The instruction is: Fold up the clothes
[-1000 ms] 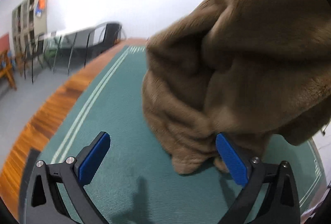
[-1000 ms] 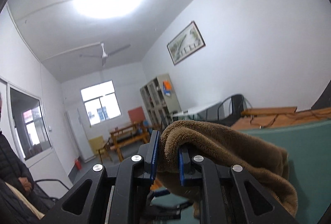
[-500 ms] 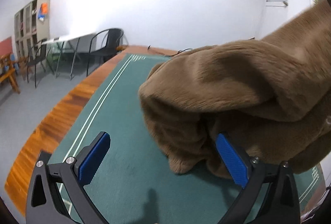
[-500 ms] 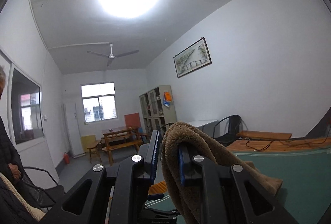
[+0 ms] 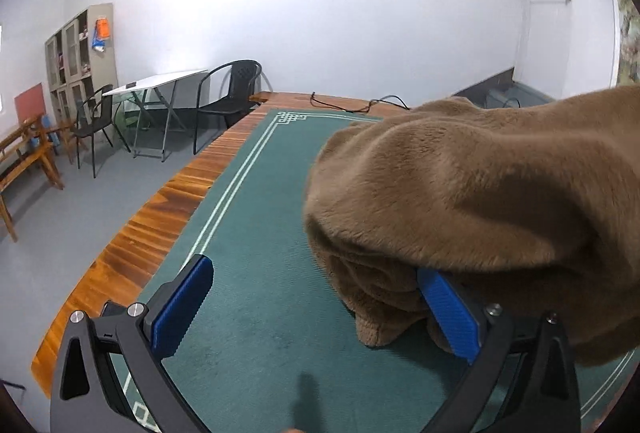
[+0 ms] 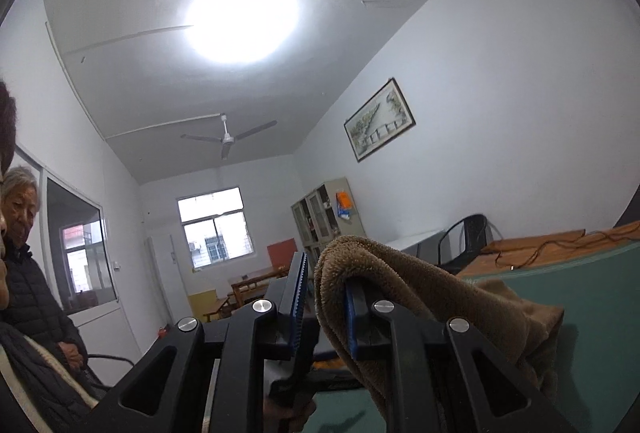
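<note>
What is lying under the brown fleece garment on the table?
Under the brown fleece garment only the green table mat shows, plus one blue pad of the left gripper. Anything deeper beneath is covered.

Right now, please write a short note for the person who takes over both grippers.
Left gripper: open, holding nothing; the brown fleece garment drapes over its right finger.
Right gripper: shut on an edge of the garment, raised and tilted toward the ceiling.
The rest of the garment hangs down to the green table mat.
Done: garment lifted by one edge.
Left: catch a second edge with the left gripper, spread it flat, make all folds.
</note>
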`<state>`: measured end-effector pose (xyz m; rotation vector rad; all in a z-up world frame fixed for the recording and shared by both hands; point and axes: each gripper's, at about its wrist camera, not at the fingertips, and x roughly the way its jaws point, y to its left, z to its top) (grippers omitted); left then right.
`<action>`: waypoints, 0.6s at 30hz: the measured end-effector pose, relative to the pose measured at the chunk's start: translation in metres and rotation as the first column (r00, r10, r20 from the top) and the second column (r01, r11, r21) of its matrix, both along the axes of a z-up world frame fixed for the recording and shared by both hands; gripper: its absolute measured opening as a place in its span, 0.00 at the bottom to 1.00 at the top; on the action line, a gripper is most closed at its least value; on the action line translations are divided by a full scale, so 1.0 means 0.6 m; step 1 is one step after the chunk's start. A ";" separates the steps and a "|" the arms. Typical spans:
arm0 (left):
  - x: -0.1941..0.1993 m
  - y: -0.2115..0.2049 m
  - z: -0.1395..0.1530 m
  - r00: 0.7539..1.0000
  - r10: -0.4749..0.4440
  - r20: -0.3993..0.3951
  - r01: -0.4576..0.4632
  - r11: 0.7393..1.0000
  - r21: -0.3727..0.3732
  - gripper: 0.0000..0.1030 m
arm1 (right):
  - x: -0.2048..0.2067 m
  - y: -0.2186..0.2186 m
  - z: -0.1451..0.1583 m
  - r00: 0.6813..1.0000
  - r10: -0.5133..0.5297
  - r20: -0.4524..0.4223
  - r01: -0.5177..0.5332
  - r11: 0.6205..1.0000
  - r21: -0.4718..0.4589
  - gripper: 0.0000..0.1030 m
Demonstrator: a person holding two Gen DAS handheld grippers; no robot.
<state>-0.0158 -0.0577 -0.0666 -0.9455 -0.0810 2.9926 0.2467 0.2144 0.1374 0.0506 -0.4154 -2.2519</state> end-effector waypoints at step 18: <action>-0.027 -0.023 -0.023 0.999 0.034 0.020 -0.034 0.999 -0.003 1.00 | 0.035 0.028 -0.187 0.946 0.009 0.324 -0.057 0.989 0.139 0.84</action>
